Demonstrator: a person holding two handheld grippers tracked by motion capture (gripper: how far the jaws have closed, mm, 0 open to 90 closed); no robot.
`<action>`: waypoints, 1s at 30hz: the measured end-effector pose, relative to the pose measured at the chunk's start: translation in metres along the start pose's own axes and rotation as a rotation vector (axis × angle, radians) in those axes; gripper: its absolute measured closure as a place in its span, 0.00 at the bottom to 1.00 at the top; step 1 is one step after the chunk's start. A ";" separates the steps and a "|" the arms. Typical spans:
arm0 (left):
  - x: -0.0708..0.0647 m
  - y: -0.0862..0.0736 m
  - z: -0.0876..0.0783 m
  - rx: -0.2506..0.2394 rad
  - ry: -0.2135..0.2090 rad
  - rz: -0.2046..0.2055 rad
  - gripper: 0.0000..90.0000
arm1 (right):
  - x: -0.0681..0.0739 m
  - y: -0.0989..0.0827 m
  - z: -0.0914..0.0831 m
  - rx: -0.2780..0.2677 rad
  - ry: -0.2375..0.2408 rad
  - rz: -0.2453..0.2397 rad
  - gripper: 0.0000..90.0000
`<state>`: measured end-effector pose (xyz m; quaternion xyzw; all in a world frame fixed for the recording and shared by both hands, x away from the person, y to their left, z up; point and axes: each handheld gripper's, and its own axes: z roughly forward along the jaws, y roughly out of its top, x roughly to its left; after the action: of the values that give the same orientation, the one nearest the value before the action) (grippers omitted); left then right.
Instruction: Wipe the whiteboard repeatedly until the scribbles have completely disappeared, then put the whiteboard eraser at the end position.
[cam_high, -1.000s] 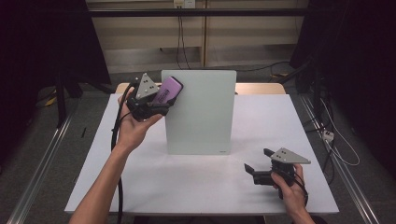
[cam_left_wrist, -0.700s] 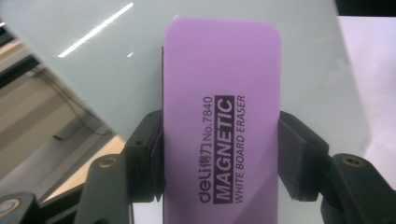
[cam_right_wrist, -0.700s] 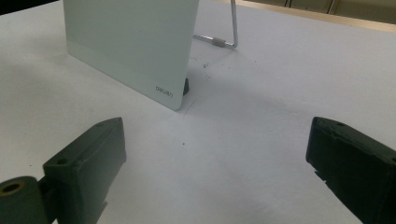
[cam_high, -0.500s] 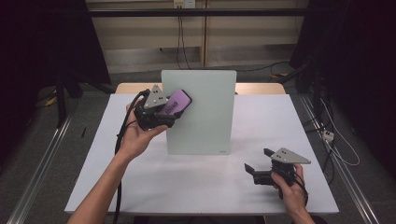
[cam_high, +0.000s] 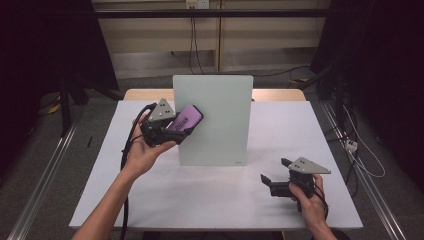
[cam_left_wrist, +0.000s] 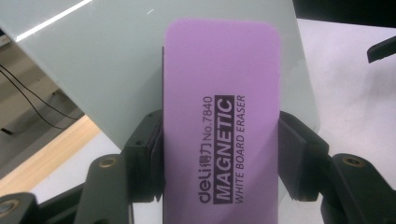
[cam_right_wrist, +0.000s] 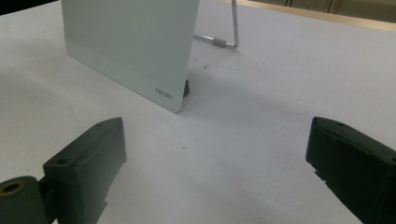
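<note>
A pale glass whiteboard stands upright on a stand in the middle of the white table. My left gripper is shut on a purple magnetic whiteboard eraser, held up at the board's left edge, its far end over the board's face. In the left gripper view the eraser sits clamped between both jaws with the board right behind it. My right gripper rests low on the table at the front right, open and holding nothing. Its view shows the board's lower corner ahead.
A metal wire stand leg props the board from behind. A wooden table edge shows behind the white top. Cables hang at the back wall, and another cable lies on the floor at right.
My left gripper has carried the eraser down and to the right, from the board's top left corner toward its left middle. The right gripper has stayed put.
</note>
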<state>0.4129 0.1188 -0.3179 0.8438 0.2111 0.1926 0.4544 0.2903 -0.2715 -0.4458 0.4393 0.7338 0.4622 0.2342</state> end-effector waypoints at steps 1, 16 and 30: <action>0.000 -0.001 0.000 0.002 -0.005 -0.007 0.45 | 0.000 0.000 0.000 -0.003 0.001 0.003 0.06; -0.005 -0.005 -0.001 0.034 -0.042 -0.027 0.45 | 0.000 -0.001 -0.002 -0.004 0.001 -0.002 0.06; -0.014 -0.010 0.006 0.074 -0.088 -0.012 0.45 | -0.001 0.000 -0.003 -0.008 0.000 0.002 0.06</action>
<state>0.4030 0.1124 -0.3316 0.8664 0.2026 0.1446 0.4329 0.2888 -0.2737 -0.4451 0.4391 0.7316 0.4653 0.2356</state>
